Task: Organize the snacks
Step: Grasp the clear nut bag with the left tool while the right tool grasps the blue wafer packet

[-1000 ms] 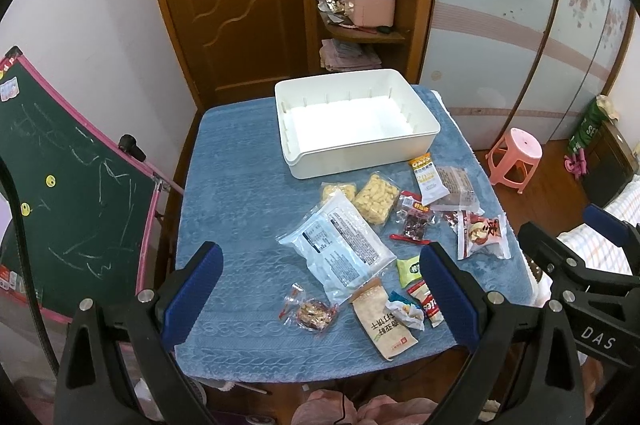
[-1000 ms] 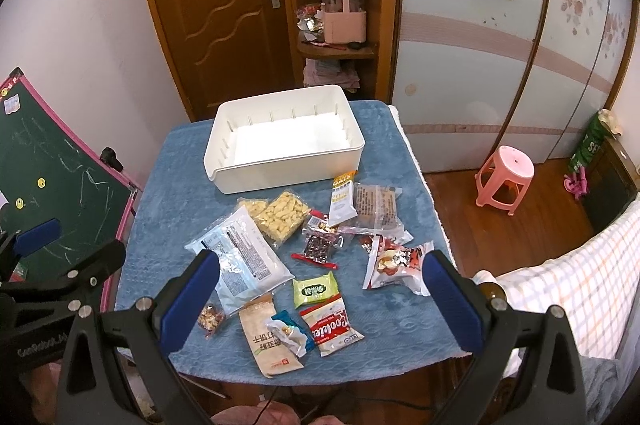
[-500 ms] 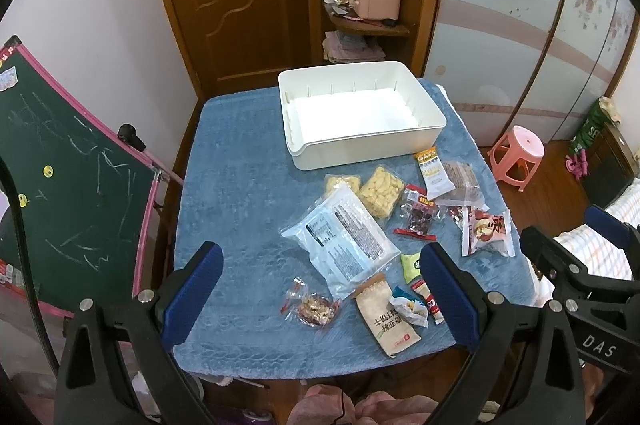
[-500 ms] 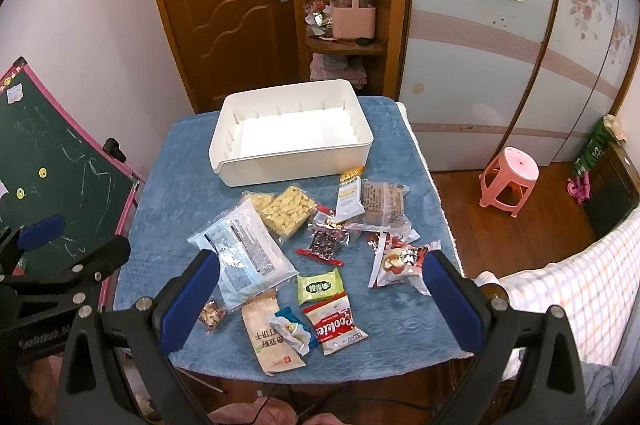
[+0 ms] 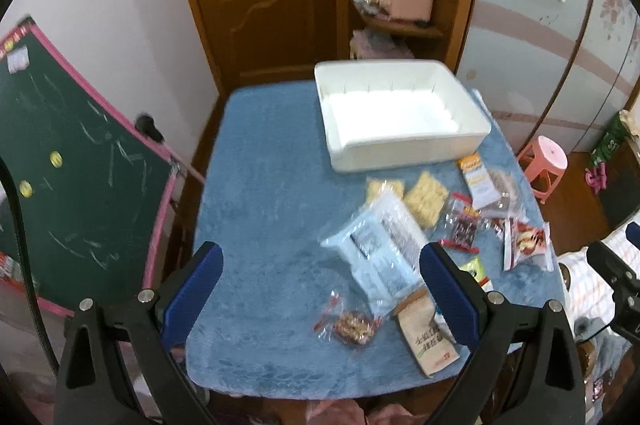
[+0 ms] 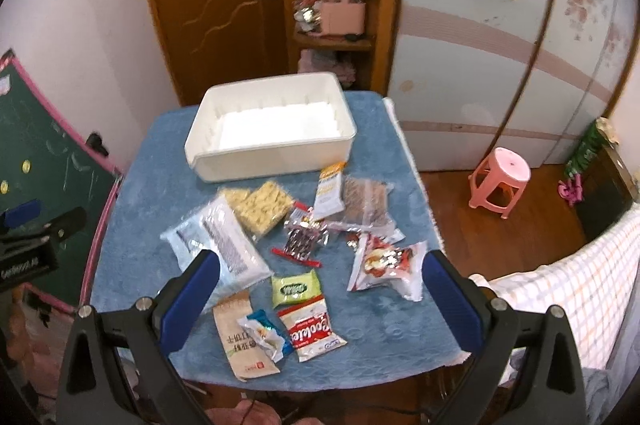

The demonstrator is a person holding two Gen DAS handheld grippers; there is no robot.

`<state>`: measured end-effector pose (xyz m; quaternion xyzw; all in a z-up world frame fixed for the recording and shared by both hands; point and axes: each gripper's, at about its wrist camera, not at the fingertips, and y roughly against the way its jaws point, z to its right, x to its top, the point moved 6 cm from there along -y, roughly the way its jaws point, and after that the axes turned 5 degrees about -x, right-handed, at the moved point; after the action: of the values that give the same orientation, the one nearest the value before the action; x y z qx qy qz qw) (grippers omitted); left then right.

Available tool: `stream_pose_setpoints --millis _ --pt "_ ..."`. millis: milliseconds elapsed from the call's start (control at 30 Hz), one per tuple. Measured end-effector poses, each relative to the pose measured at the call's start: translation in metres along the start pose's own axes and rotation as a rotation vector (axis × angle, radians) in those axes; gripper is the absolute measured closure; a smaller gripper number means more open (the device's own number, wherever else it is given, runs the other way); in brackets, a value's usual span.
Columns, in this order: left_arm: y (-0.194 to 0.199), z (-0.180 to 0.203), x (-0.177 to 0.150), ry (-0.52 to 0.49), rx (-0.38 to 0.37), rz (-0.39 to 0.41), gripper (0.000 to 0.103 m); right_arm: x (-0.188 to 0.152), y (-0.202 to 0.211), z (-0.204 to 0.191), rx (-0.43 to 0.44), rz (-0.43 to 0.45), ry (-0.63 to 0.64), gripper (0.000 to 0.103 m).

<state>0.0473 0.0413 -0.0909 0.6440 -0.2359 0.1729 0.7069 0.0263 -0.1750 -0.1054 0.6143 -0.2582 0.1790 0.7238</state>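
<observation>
Left gripper [image 5: 320, 289]: jaws held wide, nothing gripped.
Right gripper [image 6: 320, 291]: jaws held wide, nothing gripped.
Risk: overlapping packets [image 6: 304, 245] may be dragged together; white bin [image 6: 272, 161] unfilled.

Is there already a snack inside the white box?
No, the white box shows only its bare white bottom, and all the snack packets lie on the blue cloth in front of it.

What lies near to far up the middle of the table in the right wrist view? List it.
red-and-white cookie packet → green packet → clear packet of dark sweets → white bin
</observation>
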Motion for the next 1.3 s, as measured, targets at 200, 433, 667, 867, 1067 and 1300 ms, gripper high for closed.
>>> stream_pose_setpoints --millis 200,433,667,867,1067,1300 --pt "-0.047 -0.012 -0.033 0.039 -0.049 -0.136 0.005 -0.031 -0.034 -0.026 0.054 -0.048 0.128 0.006" --pt "-0.101 -0.023 -0.075 0.093 -0.053 -0.259 0.005 -0.08 -0.079 -0.058 0.175 -0.179 0.245 0.031" --pt "-0.147 -0.026 -0.113 0.22 -0.082 -0.394 0.005 -0.112 -0.117 -0.074 0.213 -0.264 0.339 0.034" --pt "-0.174 -0.03 -0.129 0.327 -0.07 -0.444 0.006 -0.129 -0.141 -0.093 0.223 -0.294 0.449 0.035" --pt "-0.19 -0.03 -0.14 0.447 -0.076 -0.492 0.007 -0.148 -0.157 -0.104 0.209 -0.319 0.553 0.045" --pt "-0.202 -0.021 -0.155 0.514 -0.062 -0.547 0.007 -0.165 -0.162 -0.112 0.238 -0.317 0.6 0.051"
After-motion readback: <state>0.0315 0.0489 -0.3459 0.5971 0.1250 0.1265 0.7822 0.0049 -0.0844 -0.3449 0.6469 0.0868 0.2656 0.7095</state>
